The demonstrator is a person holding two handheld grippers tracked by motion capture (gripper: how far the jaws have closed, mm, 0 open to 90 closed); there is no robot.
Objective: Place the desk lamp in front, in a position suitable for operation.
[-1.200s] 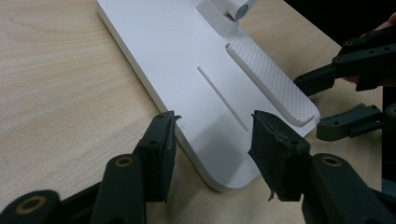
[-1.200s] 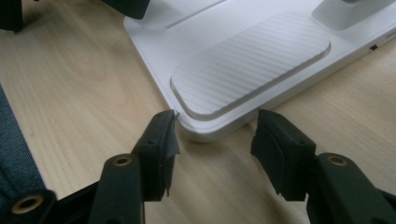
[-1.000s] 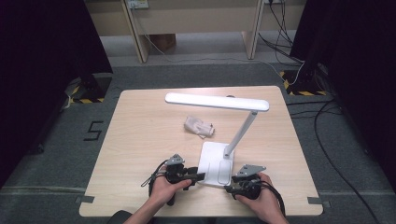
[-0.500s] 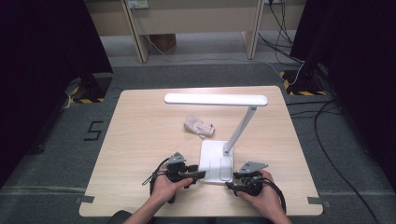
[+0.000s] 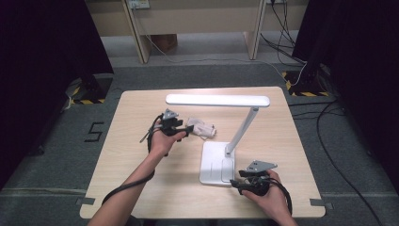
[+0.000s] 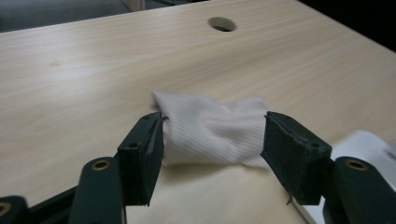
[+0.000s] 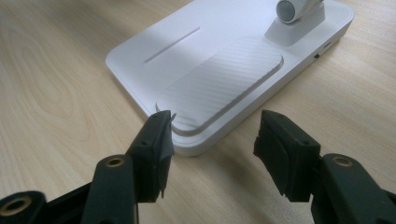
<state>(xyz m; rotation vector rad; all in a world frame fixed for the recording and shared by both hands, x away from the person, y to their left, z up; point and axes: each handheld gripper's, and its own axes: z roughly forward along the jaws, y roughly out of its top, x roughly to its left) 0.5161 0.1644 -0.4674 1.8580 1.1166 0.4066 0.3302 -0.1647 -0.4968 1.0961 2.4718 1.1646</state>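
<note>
A crumpled white cloth (image 5: 203,128) (image 6: 210,130) lies on the wooden table under the head (image 5: 217,100) of a white desk lamp. My left gripper (image 5: 187,130) (image 6: 215,122) points at it. Its jaws have just been opening and stand on either side of the cloth without pressing it. The lamp's flat base (image 5: 217,162) (image 7: 219,60) rests near the front edge. My right gripper (image 5: 236,181) (image 7: 217,121) sits low at the base's near right corner. Its jaws have also just been opening, and that corner lies just ahead of the gap.
The lamp's slanted arm (image 5: 242,127) rises from the base to the right of the cloth. A round cable hole (image 6: 222,23) sits in the tabletop beyond the cloth. Cables (image 5: 329,155) trail on the floor right of the table (image 5: 131,155).
My left hand has left the lamp base's left side and travelled away from the person up to the cloth. The right hand has stayed at the base's near corner.
</note>
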